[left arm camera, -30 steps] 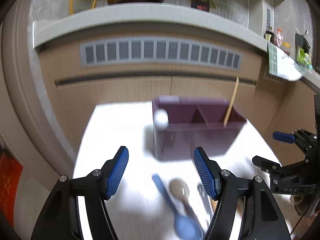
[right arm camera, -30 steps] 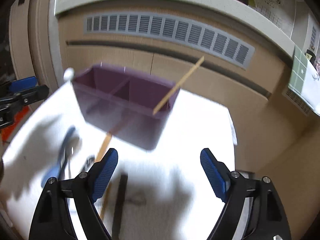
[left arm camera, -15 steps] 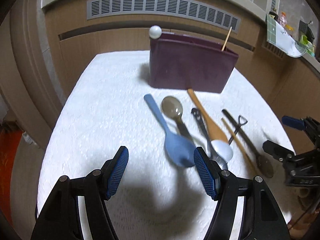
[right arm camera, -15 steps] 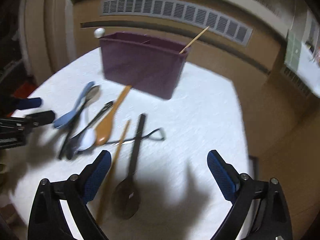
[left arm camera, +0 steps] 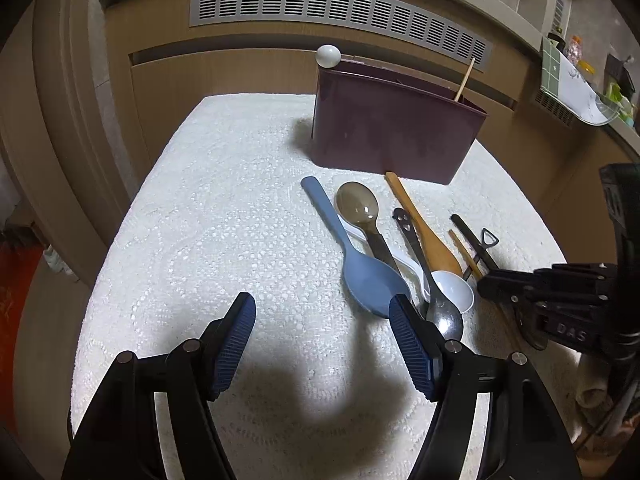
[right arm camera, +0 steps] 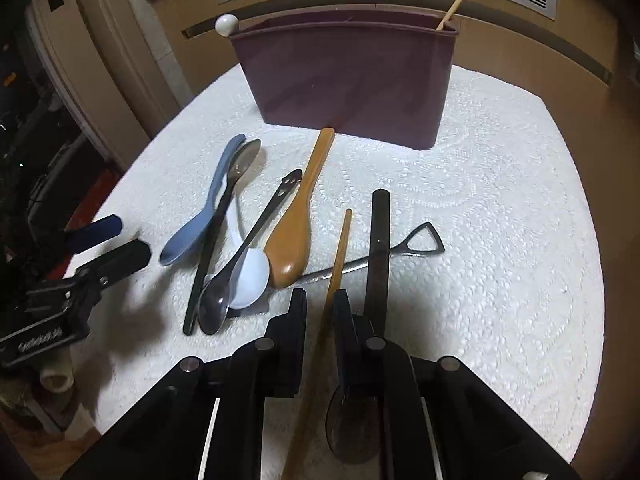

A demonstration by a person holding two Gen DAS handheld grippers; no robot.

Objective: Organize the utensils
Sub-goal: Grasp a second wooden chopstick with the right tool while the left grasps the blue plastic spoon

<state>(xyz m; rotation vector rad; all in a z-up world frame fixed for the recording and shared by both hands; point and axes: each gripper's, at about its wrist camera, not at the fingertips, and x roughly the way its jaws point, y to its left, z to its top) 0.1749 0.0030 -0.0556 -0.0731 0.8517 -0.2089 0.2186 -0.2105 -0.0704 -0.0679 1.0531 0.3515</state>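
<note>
Cloth (left arm camera: 224,216), white and pebbly with a woven pattern, is covering the table where I am working. A dark maroon plastic caddy (right arm camera: 344,76) is standing at the far side, a thin wooden stick (right arm camera: 456,2) leaning out of it and a white ball knob (right arm camera: 226,24) showing at one corner. Utensils are lying fanned before it: a matte blue spoon (left arm camera: 366,276), a translucent brown one (left arm camera: 357,205), a glossy wooden spoon (right arm camera: 294,236), a white spoon (right arm camera: 250,276) and a steel one (right arm camera: 218,300). My right gripper (right arm camera: 320,312) is pointing steeply down, its jaws having just been closing, and is pinching a wooden chopstick (right arm camera: 338,260). My left gripper (left arm camera: 320,332) is hovering spread wide over bare cloth, holding nothing. The chopstick's near end is running out of frame beneath the right gripper.
</note>
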